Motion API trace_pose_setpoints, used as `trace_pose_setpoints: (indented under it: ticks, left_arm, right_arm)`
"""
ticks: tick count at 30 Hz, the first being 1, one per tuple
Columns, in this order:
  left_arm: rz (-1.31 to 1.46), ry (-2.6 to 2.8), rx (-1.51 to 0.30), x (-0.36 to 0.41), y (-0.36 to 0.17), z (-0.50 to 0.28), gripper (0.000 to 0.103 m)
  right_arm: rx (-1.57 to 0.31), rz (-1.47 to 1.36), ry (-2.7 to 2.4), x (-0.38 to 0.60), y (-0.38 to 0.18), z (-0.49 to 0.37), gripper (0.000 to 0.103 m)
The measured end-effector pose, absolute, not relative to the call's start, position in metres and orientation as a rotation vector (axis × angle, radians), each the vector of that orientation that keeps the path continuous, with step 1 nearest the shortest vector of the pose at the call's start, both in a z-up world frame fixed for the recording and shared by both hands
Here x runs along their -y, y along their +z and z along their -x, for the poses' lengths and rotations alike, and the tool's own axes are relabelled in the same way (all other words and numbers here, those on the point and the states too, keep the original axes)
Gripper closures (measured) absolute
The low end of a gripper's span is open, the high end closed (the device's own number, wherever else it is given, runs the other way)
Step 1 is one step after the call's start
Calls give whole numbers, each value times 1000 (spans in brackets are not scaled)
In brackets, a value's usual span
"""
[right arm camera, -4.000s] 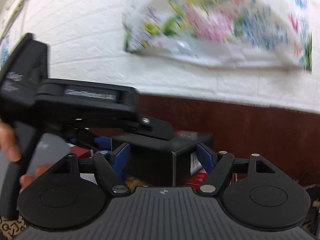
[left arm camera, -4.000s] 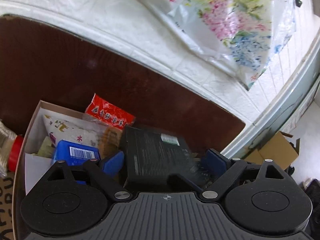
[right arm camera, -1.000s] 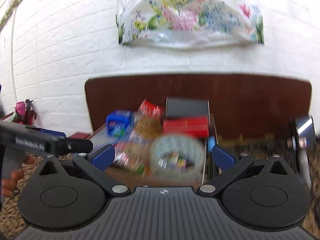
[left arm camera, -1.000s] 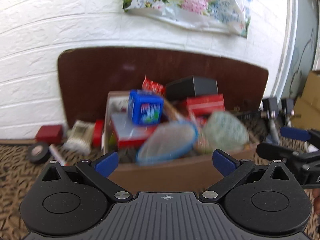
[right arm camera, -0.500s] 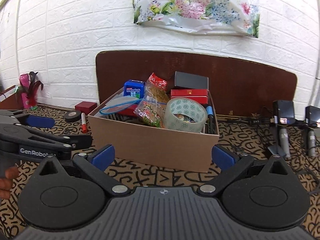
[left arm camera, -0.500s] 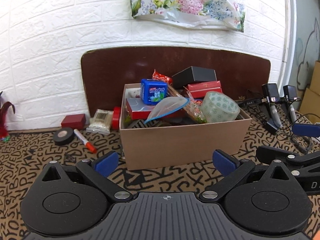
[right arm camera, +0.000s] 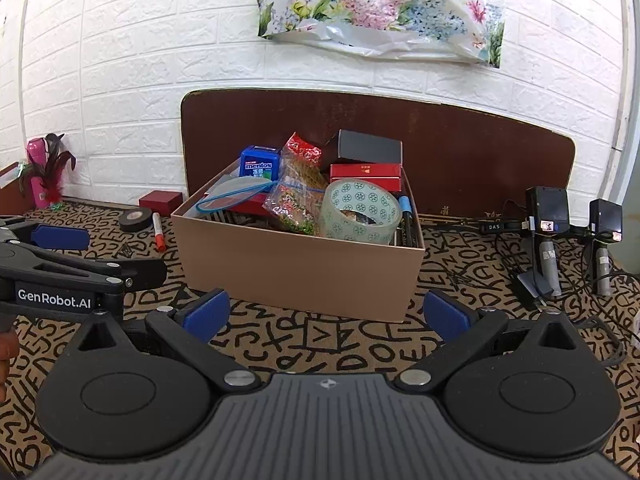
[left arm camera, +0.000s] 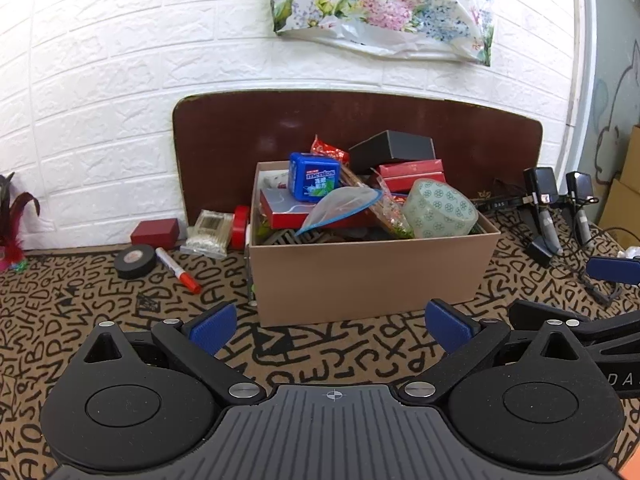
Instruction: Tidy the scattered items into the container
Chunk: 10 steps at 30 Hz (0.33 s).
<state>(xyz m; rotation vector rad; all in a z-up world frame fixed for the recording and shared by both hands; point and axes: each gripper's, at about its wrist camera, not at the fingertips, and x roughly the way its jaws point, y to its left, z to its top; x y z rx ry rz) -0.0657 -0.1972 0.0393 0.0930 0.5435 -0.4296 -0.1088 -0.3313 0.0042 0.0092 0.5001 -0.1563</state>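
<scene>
While your left claw (left arm camera: 332, 326) gapes empty before the cardboard box (left arm camera: 372, 276) holding one mentos tub (left arm camera: 315, 177) and one tape roll (left arm camera: 439, 209), your right claw (right arm camera: 326, 312), equally spread, faces that box (right arm camera: 300, 270), one marker (right arm camera: 159, 232) outside it.

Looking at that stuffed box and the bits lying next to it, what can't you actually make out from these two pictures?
- Bottom of the cardboard box: hidden in both views by the piled items and its own front wall.
- Red-capped item beside the box: mostly hidden by the box's side in the left view, absent from the right view.
- Clear packet: contents too small to tell.
- Patterned tape roll: its far side unseen.
</scene>
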Motion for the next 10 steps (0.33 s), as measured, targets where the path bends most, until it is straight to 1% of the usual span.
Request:
trace_pose_setpoints:
  ticks: [10]
  left_arm:
    - [-75, -420, -537, 189, 34, 62, 0]
  right_arm:
    - [-518, -4, -147, 327, 0, 102, 1]
